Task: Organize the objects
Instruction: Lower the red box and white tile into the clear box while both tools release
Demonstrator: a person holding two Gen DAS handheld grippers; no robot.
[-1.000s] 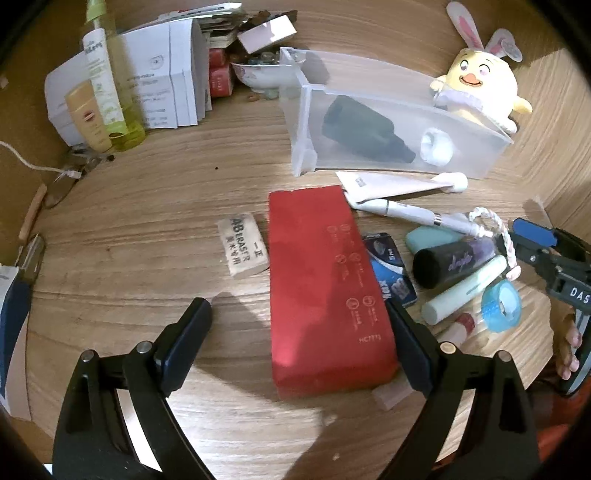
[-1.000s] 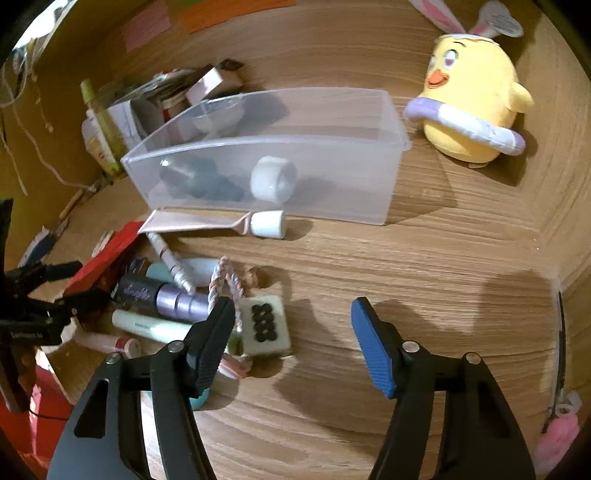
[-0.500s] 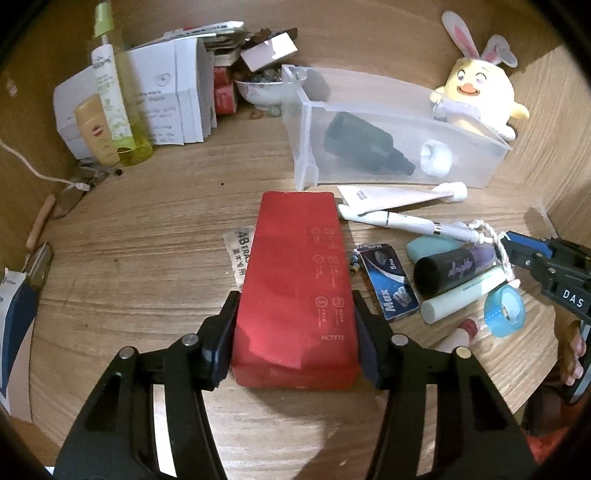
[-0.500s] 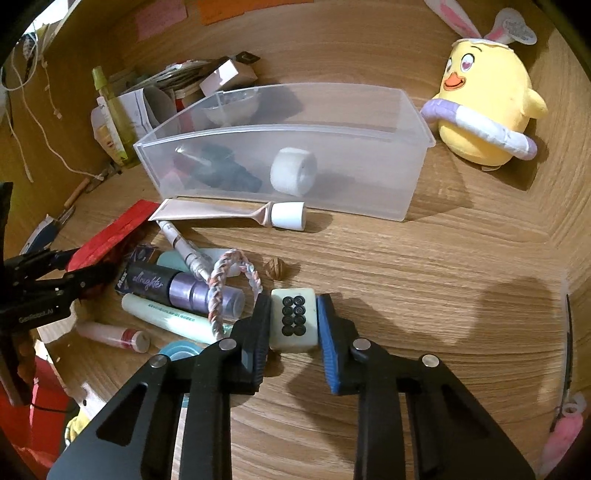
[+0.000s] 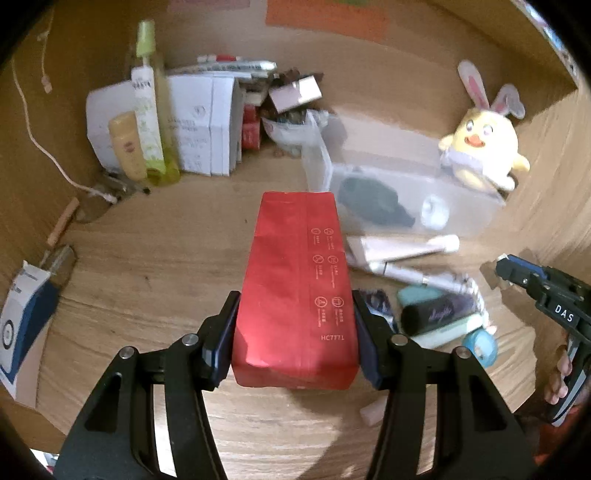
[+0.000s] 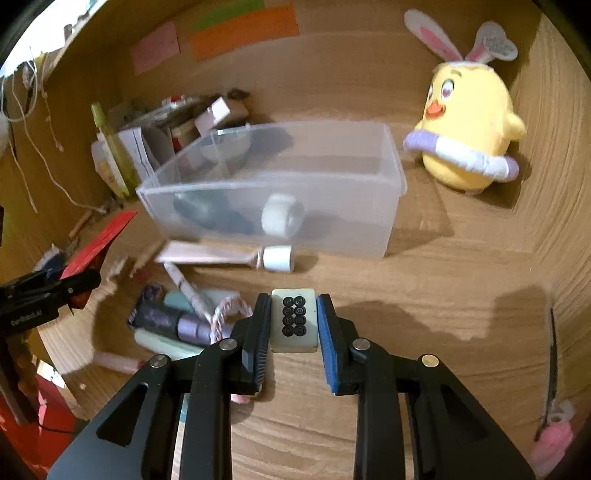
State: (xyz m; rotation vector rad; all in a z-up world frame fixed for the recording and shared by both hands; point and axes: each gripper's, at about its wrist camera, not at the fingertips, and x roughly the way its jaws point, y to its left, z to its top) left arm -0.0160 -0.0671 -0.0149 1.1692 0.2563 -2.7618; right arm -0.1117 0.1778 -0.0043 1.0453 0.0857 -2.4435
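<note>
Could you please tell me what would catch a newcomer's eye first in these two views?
Probably the red box, clamped in the left gripper in the foreground. Next, the mahjong tile pinched in the right gripper, with the clear bin behind it and a yellow chick plush in the far right corner.

Looking like a home desk nook: wooden desk (image 6: pixel 461 295) holding cosmetics clutter, plush chick (image 6: pixel 469 125) sitting in the far right corner, sticky notes (image 6: pixel 243 31) hanging on the back wall.
</note>
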